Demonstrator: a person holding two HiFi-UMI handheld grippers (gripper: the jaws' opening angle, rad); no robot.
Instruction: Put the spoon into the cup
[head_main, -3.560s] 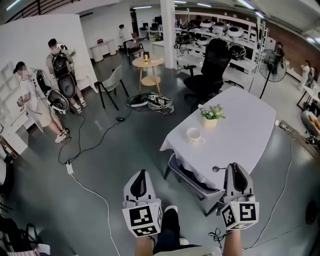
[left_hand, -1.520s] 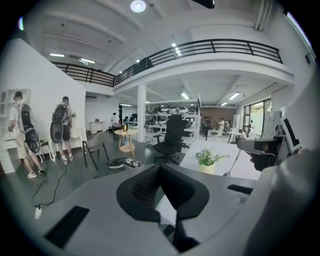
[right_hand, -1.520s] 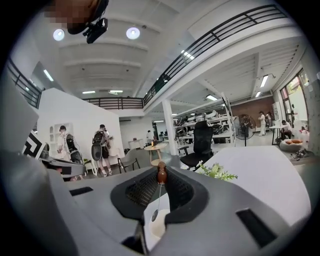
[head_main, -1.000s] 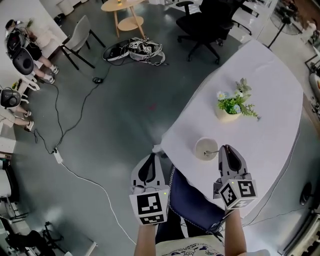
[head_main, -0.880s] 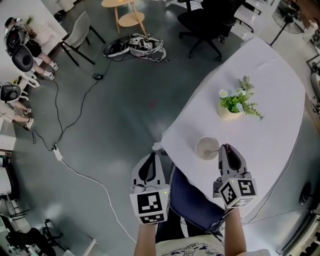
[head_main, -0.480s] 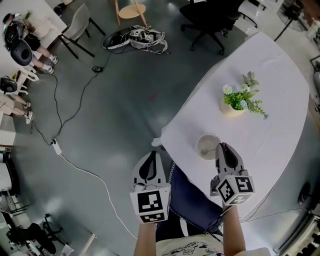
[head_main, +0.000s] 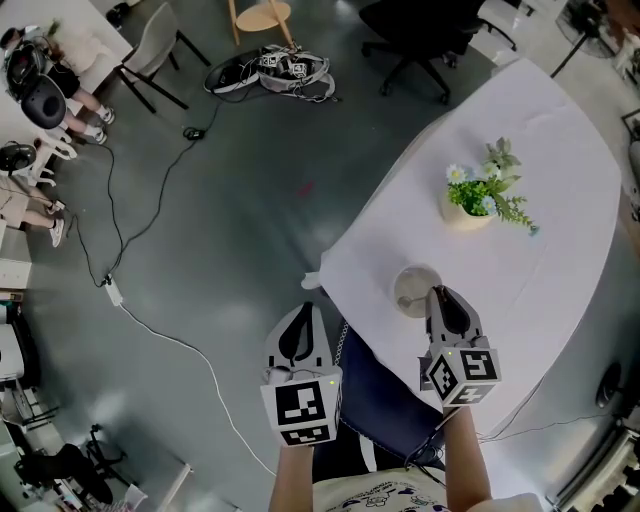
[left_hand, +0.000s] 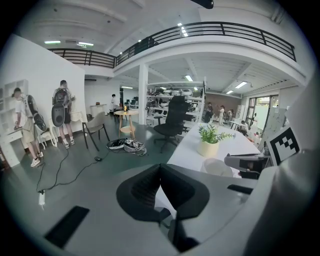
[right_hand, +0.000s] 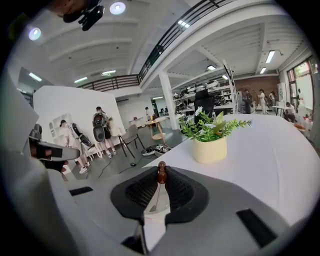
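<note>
A white cup stands near the front corner of the white-clothed table. My right gripper hovers just behind it, shut on the spoon. The spoon's brown handle end sticks up between the jaw tips. Its thin shaft hangs down to the bowl, low between the jaws. In the head view the spoon's bowl end lies over the cup's mouth. My left gripper hangs beside the table over the floor, shut and holding nothing. From the left gripper view the cup appears at right.
A potted plant in a cream pot stands farther back on the table, also ahead in the right gripper view. A dark blue seat sits under the table's near edge. Cables cross the grey floor; people stand at far left.
Both grippers have sunk lower. The right one has come down and closer to the cup with the spoon still in its jaws.
</note>
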